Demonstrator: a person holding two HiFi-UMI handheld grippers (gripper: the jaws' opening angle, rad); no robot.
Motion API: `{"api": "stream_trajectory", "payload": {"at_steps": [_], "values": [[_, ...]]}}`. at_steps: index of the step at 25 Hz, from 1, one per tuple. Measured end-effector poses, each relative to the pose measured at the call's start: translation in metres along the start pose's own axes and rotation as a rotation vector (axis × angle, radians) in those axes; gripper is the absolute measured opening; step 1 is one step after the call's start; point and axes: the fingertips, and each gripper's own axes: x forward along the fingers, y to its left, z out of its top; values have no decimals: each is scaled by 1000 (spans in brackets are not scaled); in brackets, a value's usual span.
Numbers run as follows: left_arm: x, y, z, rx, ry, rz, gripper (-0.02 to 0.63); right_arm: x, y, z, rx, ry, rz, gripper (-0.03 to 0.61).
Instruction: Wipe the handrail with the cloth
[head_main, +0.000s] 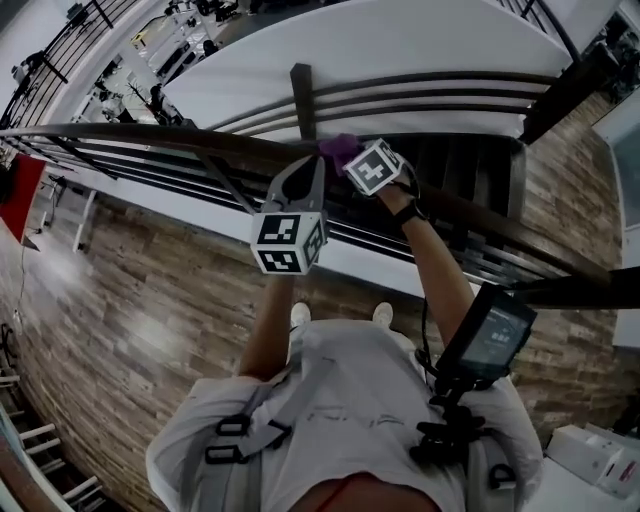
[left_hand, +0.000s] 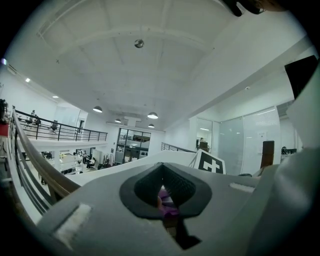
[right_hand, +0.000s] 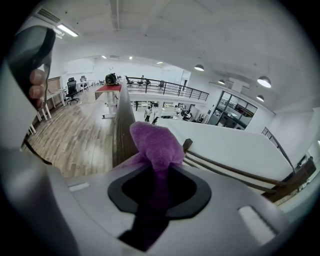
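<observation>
R hand-held gripper (right_hand: 158, 174) is clenching purple cloth (right_hand: 156, 144) atop wooden handrail (right_hand: 123, 125). L hand-held gripper (left_hand: 162, 168) is hovering just beside, jaws pressing together.

Grey left gripper (head_main: 308, 168), white T-shirt (head_main: 370, 390)

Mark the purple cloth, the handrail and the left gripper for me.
purple cloth (right_hand: 155, 142), right gripper view, on its bunched top.
handrail (head_main: 140, 132), head view, on the left stretch of the top rail.
left gripper (left_hand: 162, 167), left gripper view, where its tips meet.
</observation>
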Motion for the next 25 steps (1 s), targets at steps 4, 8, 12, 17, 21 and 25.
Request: {"api": "stream_trajectory", "payload": {"at_steps": [4,8,12,17,21,25], "values": [[11,-20,-1,5,-2,-45,0,-10,-14,-18,33,4,-14,85],[15,-41,-2,-10,-3,-93,0,-24,-24,-35,67,5,-29,85],[24,-57,-2,16,-7,-117,0,-38,-35,-51,82,1,-69,84],[40,-76,-6,72,7,-130,0,-52,-48,-76,97,5,-115,86],[49,-88,-5,149,0,-132,-2,-67,-58,-94,128,9,-133,86],[56,-100,-5,203,-11,-158,-2,-79,-69,-108,156,5,-166,86]]}}
